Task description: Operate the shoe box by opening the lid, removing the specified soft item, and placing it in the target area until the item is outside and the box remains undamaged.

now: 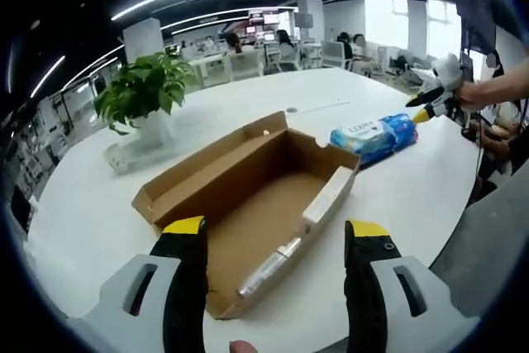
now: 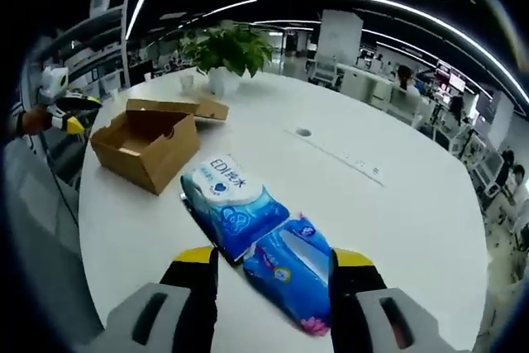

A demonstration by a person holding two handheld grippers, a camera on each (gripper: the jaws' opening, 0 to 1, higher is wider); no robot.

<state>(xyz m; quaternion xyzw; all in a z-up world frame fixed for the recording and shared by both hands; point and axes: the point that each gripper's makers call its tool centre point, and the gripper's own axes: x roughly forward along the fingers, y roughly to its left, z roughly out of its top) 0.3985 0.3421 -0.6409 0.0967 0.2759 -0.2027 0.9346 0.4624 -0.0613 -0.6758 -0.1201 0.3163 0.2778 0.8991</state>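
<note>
At mid-frame the shoe box (image 1: 256,204) is lying open on the desk (image 1: 83,221), left tongs (image 1: 277,233) spread before it; right tongs (image 2: 269,262), also released, are straddling the tissue packs (image 2: 256,233), already outside.

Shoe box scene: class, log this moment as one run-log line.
shoe box: open, on table | tissue packs: outside box, on table | right tongs: open around packs | left tongs: open at box

Blue tissue pack (image 2: 252,225) lies on the white table (image 2: 397,229) beyond the open right tool (image 2: 271,266).
</note>
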